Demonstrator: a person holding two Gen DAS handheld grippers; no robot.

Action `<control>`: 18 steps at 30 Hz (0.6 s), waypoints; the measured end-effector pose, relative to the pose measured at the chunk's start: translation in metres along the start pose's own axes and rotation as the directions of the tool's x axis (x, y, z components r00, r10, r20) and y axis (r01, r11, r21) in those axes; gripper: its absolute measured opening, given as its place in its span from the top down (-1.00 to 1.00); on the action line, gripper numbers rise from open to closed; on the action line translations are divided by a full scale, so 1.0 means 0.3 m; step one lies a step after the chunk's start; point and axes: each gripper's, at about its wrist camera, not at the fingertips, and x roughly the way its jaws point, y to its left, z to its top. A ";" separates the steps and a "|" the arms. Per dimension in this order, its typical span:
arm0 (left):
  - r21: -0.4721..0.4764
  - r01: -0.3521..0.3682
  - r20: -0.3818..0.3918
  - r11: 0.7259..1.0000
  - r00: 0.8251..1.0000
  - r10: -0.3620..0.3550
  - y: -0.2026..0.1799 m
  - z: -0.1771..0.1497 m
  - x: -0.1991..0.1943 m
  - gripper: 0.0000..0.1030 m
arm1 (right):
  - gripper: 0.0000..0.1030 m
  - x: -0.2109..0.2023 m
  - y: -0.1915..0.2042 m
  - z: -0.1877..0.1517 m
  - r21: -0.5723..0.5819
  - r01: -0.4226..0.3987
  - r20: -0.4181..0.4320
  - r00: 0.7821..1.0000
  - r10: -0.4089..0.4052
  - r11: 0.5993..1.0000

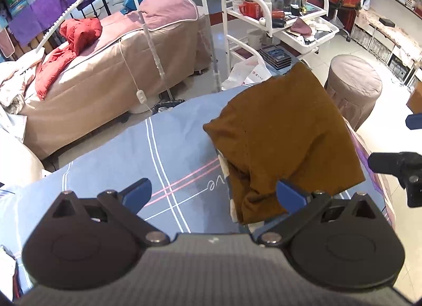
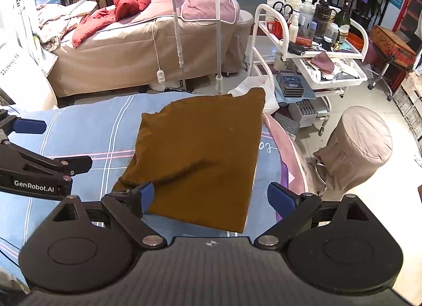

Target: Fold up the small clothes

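Note:
A small brown garment (image 1: 284,132) lies folded into a rough rectangle on the blue striped sheet (image 1: 118,153); in the right wrist view the same brown garment (image 2: 200,155) has a crease across its near half. My left gripper (image 1: 213,195) is open, its right fingertip beside the garment's near left corner, where white trim shows. My right gripper (image 2: 211,198) is open over the garment's near edge, with the left fingertip at the near left corner. Nothing is held between either pair of fingers. The left gripper (image 2: 29,132) also shows at the left of the right wrist view.
A beige treatment bed (image 2: 132,50) with a red jacket (image 2: 118,8) stands behind. A white trolley (image 2: 311,53) loaded with bottles and a covered round stool (image 2: 361,145) stand to the right. Two white poles (image 2: 219,29) rise at the sheet's far edge. The sheet (image 2: 79,132) is bare left of the garment.

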 end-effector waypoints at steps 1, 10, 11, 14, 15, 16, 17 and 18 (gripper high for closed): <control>0.000 0.001 -0.001 1.000 1.000 -0.001 -0.002 -0.001 0.000 -1.00 | -1.00 0.001 0.000 0.000 0.001 0.001 -0.001 1.000 -0.001 1.000; -0.006 0.007 -0.008 1.000 1.000 -0.007 -0.004 -0.007 0.011 -1.00 | -1.00 0.004 -0.001 -0.007 0.001 0.007 -0.004 1.000 -0.007 1.000; 0.000 0.004 -0.010 1.000 1.000 -0.004 -0.006 -0.008 0.012 -1.00 | -1.00 0.005 -0.002 -0.008 0.002 0.007 -0.005 1.000 -0.007 1.000; 0.002 0.003 -0.004 1.000 1.000 -0.003 -0.007 -0.010 0.011 -0.99 | -1.00 0.006 -0.007 -0.012 0.003 0.006 -0.007 1.000 -0.006 1.000; 0.006 0.003 0.006 1.000 1.000 -0.003 -0.011 -0.010 0.009 -0.99 | -1.00 0.007 -0.008 -0.013 0.004 0.006 -0.009 1.000 -0.006 1.000; 0.009 0.000 0.018 1.000 1.000 0.000 -0.014 -0.011 0.006 -0.99 | -1.00 0.007 -0.008 -0.014 0.005 0.005 -0.009 1.000 -0.005 1.000; 0.014 -0.005 0.034 1.000 0.999 0.004 -0.017 -0.011 0.003 -0.99 | -1.00 0.009 -0.009 -0.014 0.005 0.004 -0.009 1.000 -0.004 1.000; 0.017 -0.005 0.048 1.000 0.999 0.005 -0.018 -0.012 -0.001 -0.95 | -1.00 0.009 -0.009 -0.014 0.004 0.004 -0.010 1.000 -0.004 1.000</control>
